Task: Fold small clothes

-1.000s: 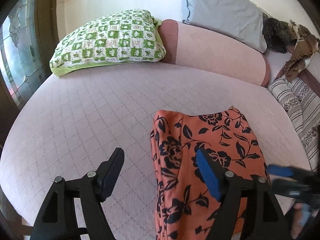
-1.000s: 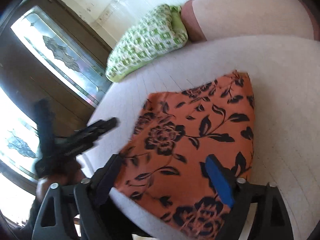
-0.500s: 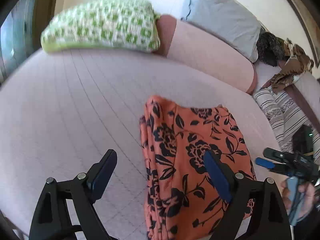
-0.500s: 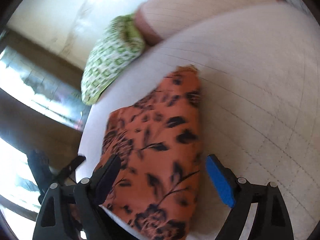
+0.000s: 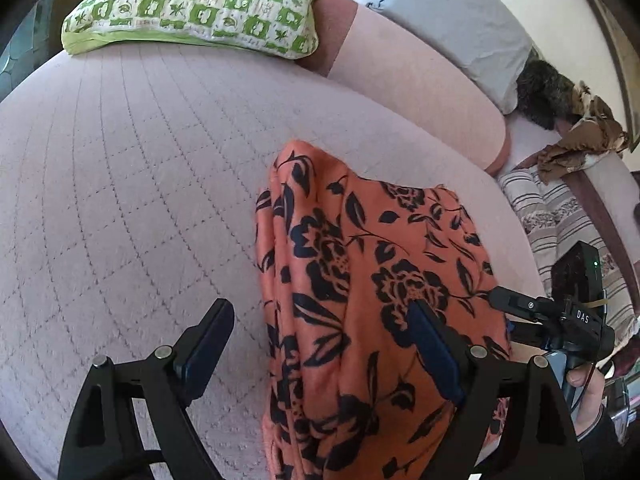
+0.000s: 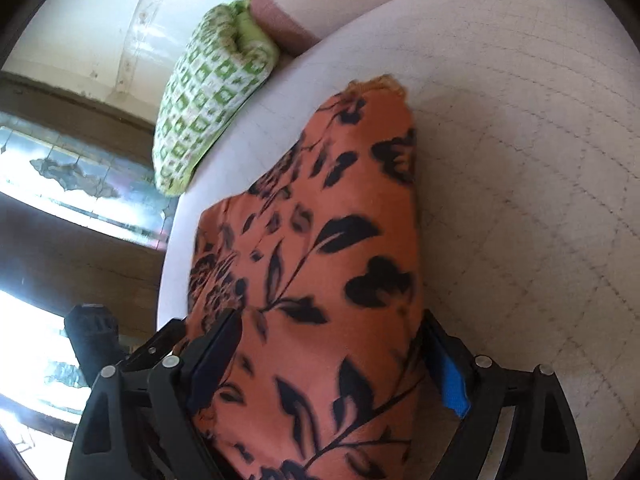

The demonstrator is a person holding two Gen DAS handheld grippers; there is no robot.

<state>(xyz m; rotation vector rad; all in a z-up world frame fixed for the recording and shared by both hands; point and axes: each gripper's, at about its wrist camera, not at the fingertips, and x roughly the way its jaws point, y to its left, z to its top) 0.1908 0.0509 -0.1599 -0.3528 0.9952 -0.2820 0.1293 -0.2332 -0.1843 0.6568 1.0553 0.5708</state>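
My left claw (image 5: 320, 344) wide, straddling the left edge of the orange floral garment (image 5: 372, 300). Right claw (image 6: 336, 360) wide around its near end. Garment folded, frame centre, on pink bed (image 5: 120, 200). Green pillow (image 5: 196, 4) upper left.

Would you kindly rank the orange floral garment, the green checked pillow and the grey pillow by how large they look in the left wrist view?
1. Orange floral garment, though it lies nearest the camera.
2. Green checked pillow.
3. Grey pillow, partly cut off by the frame edge, so unsure.
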